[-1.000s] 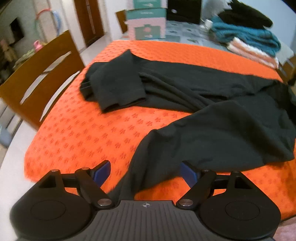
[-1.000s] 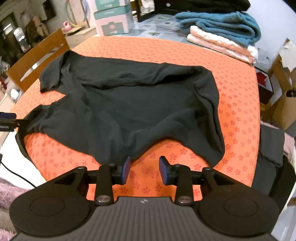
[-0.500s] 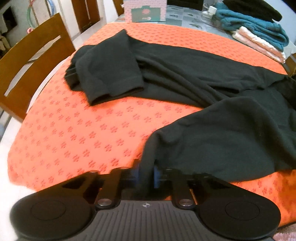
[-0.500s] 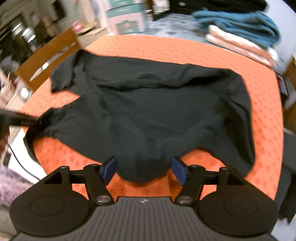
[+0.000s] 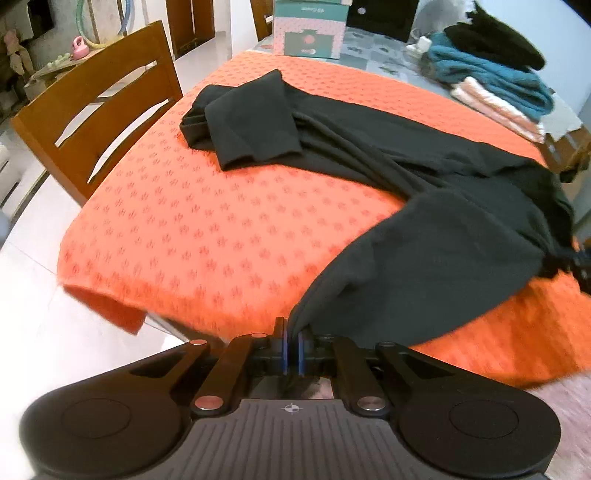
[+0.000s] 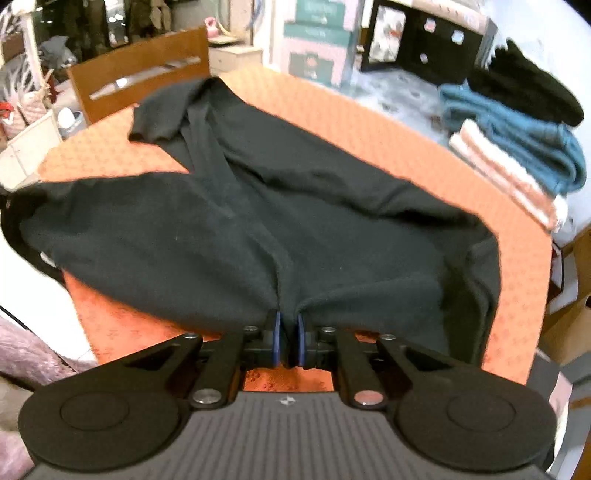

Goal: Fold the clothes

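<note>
A black garment (image 5: 424, 251) lies spread over the orange tablecloth (image 5: 203, 221), one sleeve folded at the far left. My left gripper (image 5: 291, 332) is shut on its near hem at the table's front edge. In the right wrist view the same garment (image 6: 258, 221) covers most of the cloth (image 6: 424, 147). My right gripper (image 6: 287, 325) has its jaws closing, the blue pads pinching a fold of the hem. The cloth is drawn taut between the two grips. The right gripper's tip (image 5: 580, 258) shows at the far right of the left wrist view.
A wooden chair (image 5: 92, 110) stands at the table's left side. Folded teal, pink and black clothes (image 5: 498, 85) are stacked at the back right. A green and pink box (image 5: 310, 33) sits at the far end. A cardboard box (image 6: 569, 314) stands right of the table.
The left gripper shut on the near hem and drew back past the table edge, lifting the cloth. The right gripper spread around the hem, then closed on it.
</note>
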### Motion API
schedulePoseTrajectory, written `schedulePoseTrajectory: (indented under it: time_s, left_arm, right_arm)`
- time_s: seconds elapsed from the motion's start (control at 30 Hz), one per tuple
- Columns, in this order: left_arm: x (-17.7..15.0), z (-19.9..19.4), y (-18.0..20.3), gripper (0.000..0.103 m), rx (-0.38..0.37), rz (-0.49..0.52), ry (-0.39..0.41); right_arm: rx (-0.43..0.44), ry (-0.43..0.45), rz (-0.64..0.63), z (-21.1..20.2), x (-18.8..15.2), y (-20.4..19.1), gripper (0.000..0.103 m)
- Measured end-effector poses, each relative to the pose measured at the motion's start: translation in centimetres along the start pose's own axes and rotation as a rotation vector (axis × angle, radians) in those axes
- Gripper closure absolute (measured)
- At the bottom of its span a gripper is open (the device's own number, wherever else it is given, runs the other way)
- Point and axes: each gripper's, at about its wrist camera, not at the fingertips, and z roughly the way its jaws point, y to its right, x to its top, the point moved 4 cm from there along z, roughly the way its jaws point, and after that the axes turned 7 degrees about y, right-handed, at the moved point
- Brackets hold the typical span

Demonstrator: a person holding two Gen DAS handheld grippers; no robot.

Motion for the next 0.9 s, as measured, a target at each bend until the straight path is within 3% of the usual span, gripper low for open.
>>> schedulePoseTrajectory:
  time_s: [0.1,0.2,0.23,0.4,0.57,0.63,0.73,0.83,0.9]
  left_arm:
    - [-2.3,-1.9,0.5,0.096,-0.014,-0.014,-0.023]
    - [-4.9,-1.9,1.0,0.096,0.018,-0.002,-0.057]
    - [-5.8,-1.6,1.0,0.096,0.033,-0.021,-0.075]
    - [-7.8,-0.4,0.8,0.093,0.014,-0.121,-0.109]
    - [-7.2,-0.7,1.0,0.062,-0.007,-0.13,-0.072]
    - [-6.2,-1.2,1.2,0.044,-0.017,-0.122,-0.037]
    - [-4.5,-1.5,1.2,0.039,-0.004,-0.11,0.004]
    - [-2.5,-1.2,0.7,0.038,0.015,-0.095,0.021]
    - [-1.1,-0.7,0.1,0.037,0.019,-0.088,0.024]
  right_arm:
    - [0.024,0.019,-0.028,-1.5,0.5,0.1,0.093]
    - [0.045,0.008,-0.055,-2.0,0.2,0.1,0.094]
    - [0.05,-0.01,-0.06,-1.6,-0.2,0.1,0.102]
    - [0.058,-0.077,-0.095,0.1,-2.3,-0.1,0.102]
    - [0.057,-0.104,-0.093,0.4,-3.2,-0.4,0.101]
    - [0.057,-0.101,-0.084,0.2,-3.2,-0.4,0.1]
    - [0.057,-0.084,-0.071,-0.3,-2.8,-0.3,0.092]
    - [0.046,-0.064,-0.043,-0.6,-2.1,-0.1,0.072]
    - [0.04,-0.047,-0.021,-0.8,-1.5,0.0,0.069]
